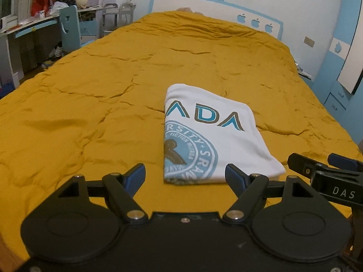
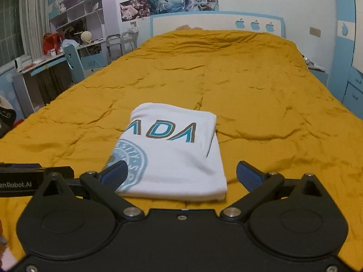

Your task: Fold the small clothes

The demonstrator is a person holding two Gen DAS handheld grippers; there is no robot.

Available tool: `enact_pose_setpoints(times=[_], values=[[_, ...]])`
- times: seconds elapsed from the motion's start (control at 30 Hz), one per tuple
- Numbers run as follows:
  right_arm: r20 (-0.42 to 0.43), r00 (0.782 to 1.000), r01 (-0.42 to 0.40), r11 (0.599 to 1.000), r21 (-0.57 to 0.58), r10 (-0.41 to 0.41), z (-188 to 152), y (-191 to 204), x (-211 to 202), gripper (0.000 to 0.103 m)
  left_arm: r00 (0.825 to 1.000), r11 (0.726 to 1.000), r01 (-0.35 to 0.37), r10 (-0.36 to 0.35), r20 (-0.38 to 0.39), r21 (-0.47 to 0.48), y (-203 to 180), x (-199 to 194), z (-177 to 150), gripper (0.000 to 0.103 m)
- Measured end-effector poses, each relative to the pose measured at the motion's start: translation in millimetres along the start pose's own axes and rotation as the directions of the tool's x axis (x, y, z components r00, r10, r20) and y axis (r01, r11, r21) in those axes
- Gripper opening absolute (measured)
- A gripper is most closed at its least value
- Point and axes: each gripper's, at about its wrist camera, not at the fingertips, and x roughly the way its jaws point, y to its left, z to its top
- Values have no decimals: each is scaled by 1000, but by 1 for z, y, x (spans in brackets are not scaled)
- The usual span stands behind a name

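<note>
A white T-shirt (image 1: 217,136) with blue lettering and a round blue emblem lies folded into a compact rectangle on the mustard-yellow bedspread (image 1: 90,113). My left gripper (image 1: 185,173) hovers open just short of the shirt's near edge, nothing between its blue pads. In the right wrist view the same folded shirt (image 2: 179,156) lies straight ahead, and my right gripper (image 2: 181,173) is wide open above its near edge, holding nothing. The right gripper's black body (image 1: 329,176) shows at the right edge of the left wrist view.
The bedspread (image 2: 261,90) runs back to a white and blue headboard (image 2: 215,23). A cluttered desk and blue chair (image 2: 72,61) stand to the left of the bed. Blue drawers (image 2: 354,90) stand on the right.
</note>
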Motion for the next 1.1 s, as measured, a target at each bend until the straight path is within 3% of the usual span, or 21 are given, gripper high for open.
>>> enact_pose_setpoints(times=[0.5, 1.1], values=[[9, 1000, -10, 1000, -16, 10, -16, 10, -76, 103, 999, 999, -37, 37, 16, 3, 10, -87, -33, 82], [-13, 1000, -7, 1000, -3, 7, -26, 14, -80, 103, 999, 999, -37, 37, -18, 6, 4, -98, -38, 82]])
